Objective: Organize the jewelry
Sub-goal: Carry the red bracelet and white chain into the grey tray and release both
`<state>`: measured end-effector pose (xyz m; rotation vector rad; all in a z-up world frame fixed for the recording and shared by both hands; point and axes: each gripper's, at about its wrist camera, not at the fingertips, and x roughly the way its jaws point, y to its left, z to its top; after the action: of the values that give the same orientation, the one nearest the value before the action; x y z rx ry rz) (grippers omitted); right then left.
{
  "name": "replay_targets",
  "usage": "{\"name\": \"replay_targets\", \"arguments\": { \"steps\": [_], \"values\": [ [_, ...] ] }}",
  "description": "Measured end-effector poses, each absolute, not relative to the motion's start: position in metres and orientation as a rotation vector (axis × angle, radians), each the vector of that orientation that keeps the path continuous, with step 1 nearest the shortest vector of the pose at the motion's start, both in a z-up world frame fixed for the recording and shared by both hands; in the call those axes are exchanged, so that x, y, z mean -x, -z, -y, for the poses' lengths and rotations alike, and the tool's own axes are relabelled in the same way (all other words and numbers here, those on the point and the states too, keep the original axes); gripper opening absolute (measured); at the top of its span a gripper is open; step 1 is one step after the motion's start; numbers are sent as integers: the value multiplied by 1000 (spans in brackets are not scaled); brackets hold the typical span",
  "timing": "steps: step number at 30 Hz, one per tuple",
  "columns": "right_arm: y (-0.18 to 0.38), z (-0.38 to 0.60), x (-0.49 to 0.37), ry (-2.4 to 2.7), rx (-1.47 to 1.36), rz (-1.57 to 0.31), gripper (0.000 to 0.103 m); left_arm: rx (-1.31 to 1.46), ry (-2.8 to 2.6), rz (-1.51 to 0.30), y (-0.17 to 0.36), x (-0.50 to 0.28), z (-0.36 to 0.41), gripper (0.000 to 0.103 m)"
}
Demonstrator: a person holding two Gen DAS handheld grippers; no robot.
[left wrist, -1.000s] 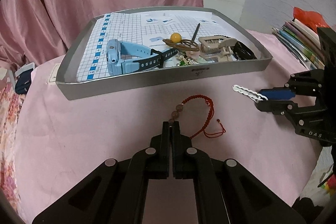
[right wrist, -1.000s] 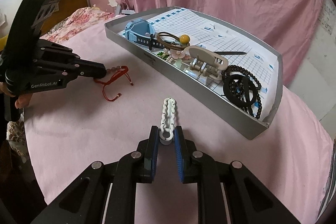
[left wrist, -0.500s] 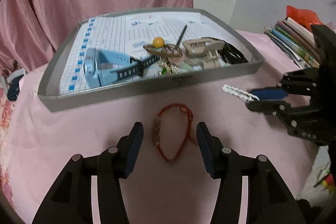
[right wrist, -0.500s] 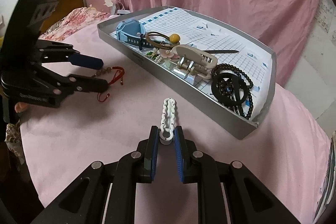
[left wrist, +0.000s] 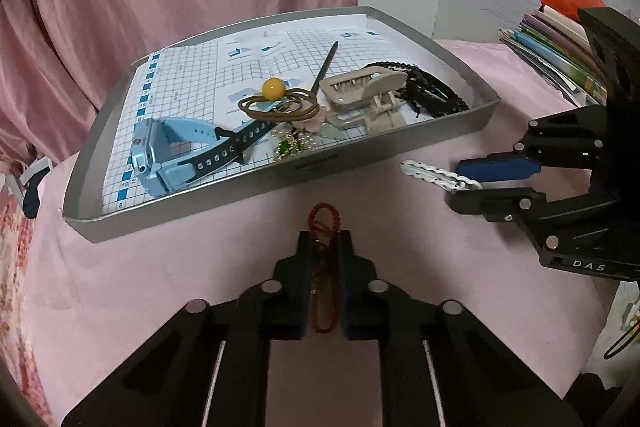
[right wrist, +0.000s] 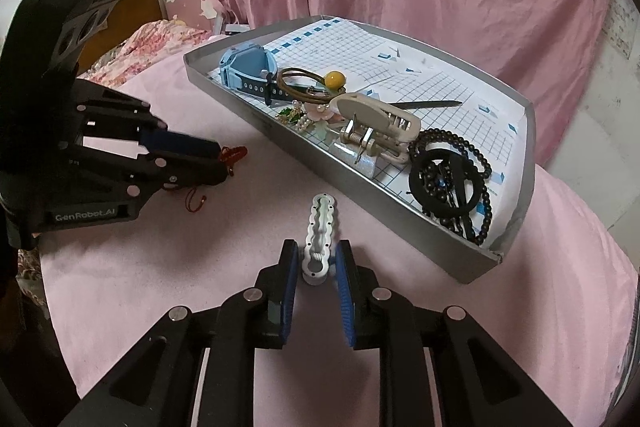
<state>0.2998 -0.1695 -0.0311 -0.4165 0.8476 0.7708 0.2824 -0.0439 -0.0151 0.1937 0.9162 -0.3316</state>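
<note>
Desk (left wrist: pixel 120 287), pink-covered, carrying grey tray (left wrist: pixel 280 179) near far edge. Tray already holding blue watch (left wrist: pixel 172 151), beige claw clip (left wrist: pixel 360 95), black bead strands (right wrist: pixel 452 171), brown hair tie (left wrist: pixel 276 103), small brooches. 2 pieces lying outside tray, so sorting looking mostly done. Right tool (right wrist: pixel 317 263) clenching white hair clip (right wrist: pixel 320 231) just short of tray's near wall. Left tool (left wrist: pixel 324 255) closing around red cord bracelet (left wrist: pixel 324 223); firm grip or not, cannot tell.
</note>
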Motion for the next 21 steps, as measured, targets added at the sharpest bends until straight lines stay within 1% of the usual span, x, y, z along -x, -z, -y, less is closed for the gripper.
{"name": "replay_targets", "arguments": {
  "steps": [2,3,9,15,21],
  "values": [
    [31,171,-300,-770,400,-850,18,-195,324,-909,15,-281,45,8],
    [31,171,-300,-767,398,-850,15,-189,321,-908,15,-281,45,8],
    [27,178,-294,-753,367,-827,15,-129,332,-886,10,-276,43,7],
    [3,192,-285,-762,289,-738,15,-2,378,-772,-20,-274,33,7],
    [-27,196,-299,-731,223,-636,15,174,373,-643,-47,-299,19,8]
  ]
}}
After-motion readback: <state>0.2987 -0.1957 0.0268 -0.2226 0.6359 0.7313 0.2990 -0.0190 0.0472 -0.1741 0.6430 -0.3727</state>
